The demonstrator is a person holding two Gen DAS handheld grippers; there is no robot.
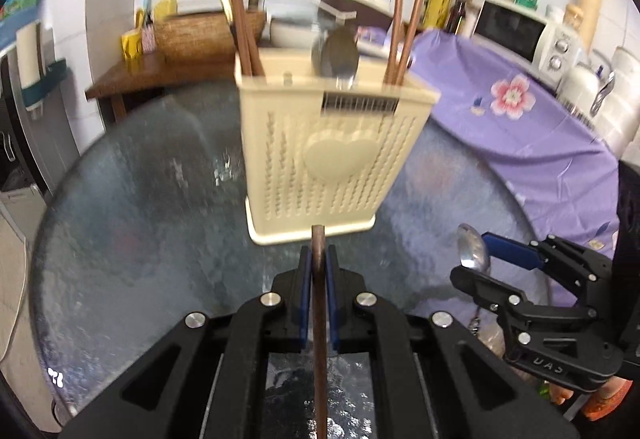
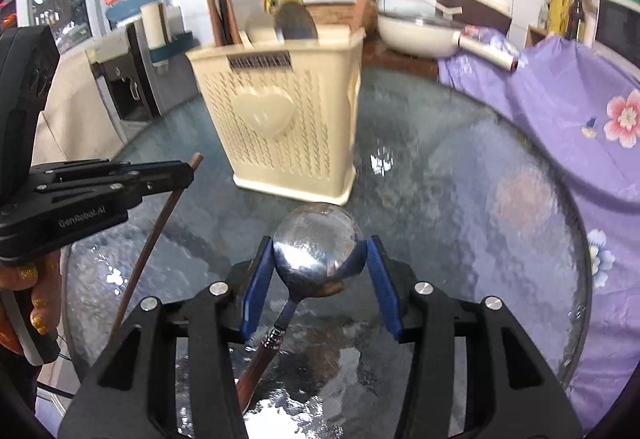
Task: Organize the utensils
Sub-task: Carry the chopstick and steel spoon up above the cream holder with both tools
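A cream utensil holder [image 1: 326, 155] [image 2: 286, 125] with a heart on its front stands on the round glass table [image 1: 132, 223]. Several brown chopsticks [image 1: 242, 23] and a metal spoon [image 1: 340, 57] stick up out of it. My left gripper [image 1: 319, 263] is shut on a single brown chopstick [image 1: 319, 339], held above the glass just in front of the holder. That chopstick [image 2: 154, 239] hangs slanted from the left gripper [image 2: 188, 169] in the right wrist view. My right gripper [image 2: 320, 259] is shut on the bowl of a metal spoon [image 2: 316, 249] with a brown handle, also seen as the spoon [image 1: 472, 247] at the right of the left wrist view.
A purple flowered cloth [image 1: 532, 143] drapes the table's right side. Behind stand a white microwave [image 1: 524, 31], a white pan [image 2: 416, 31], a wicker basket [image 1: 200, 35] on a wooden table and a water dispenser [image 2: 128, 51]. A hand [image 2: 36, 303] holds the left gripper's grip.
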